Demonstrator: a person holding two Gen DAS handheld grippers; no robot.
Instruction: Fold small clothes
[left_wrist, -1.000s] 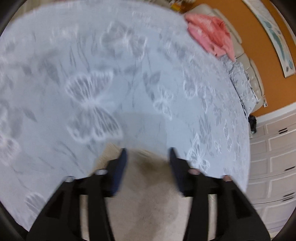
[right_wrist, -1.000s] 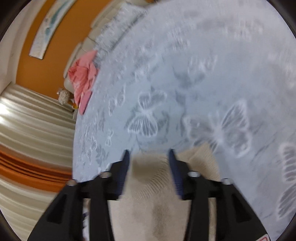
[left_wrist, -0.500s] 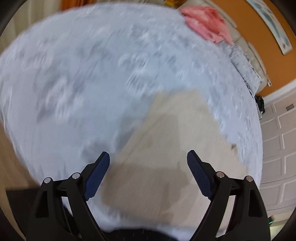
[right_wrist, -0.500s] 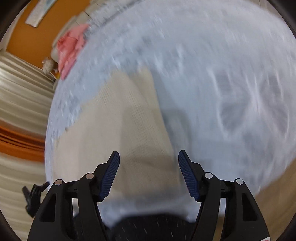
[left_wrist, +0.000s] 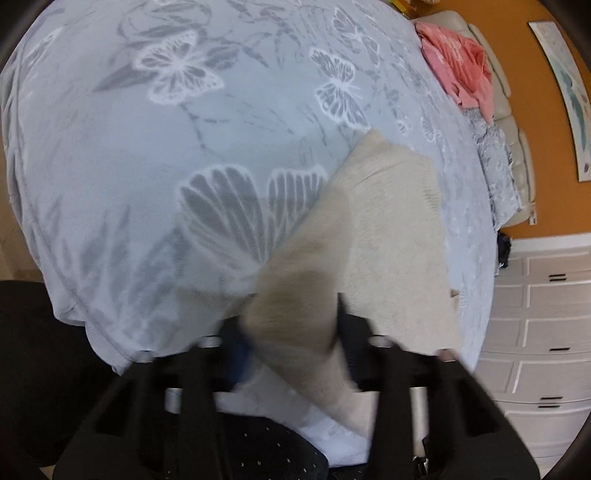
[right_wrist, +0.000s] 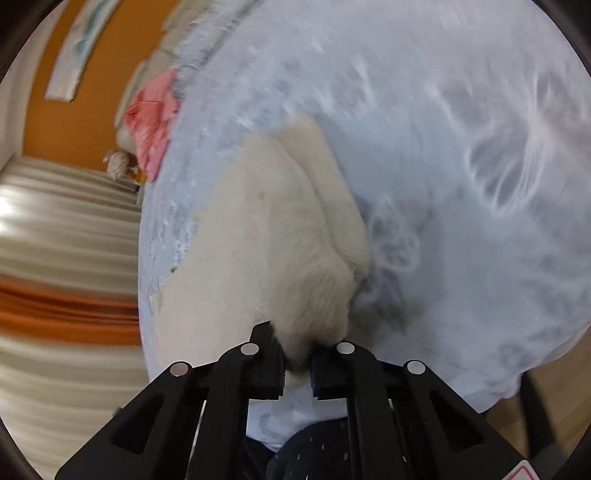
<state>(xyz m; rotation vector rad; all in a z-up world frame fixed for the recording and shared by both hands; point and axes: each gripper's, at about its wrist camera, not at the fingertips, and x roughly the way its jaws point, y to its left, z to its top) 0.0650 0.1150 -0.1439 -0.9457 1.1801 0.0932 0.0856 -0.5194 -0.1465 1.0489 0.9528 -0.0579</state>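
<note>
A cream knitted garment (left_wrist: 388, 236) lies on the pale blue butterfly bedspread (left_wrist: 184, 129) near the bed's near edge. My left gripper (left_wrist: 291, 332) is shut on the garment's near corner, which is lifted and bunched between the fingers. In the right wrist view the same cream garment (right_wrist: 273, 236) runs away from me, with a fold along its right side. My right gripper (right_wrist: 297, 356) is shut on its near corner. Both views are blurred by motion.
A pink garment (left_wrist: 458, 70) lies at the bed's far end against a beige headboard (left_wrist: 513, 122), also in the right wrist view (right_wrist: 155, 122). White drawers (left_wrist: 543, 321) stand right of the bed. Curtains (right_wrist: 62, 236) hang on the other side. An orange wall (left_wrist: 535, 110) is behind.
Half a second ago both grippers were wide open above the flat garment. Now both have closed on its near corners and lifted them.
</note>
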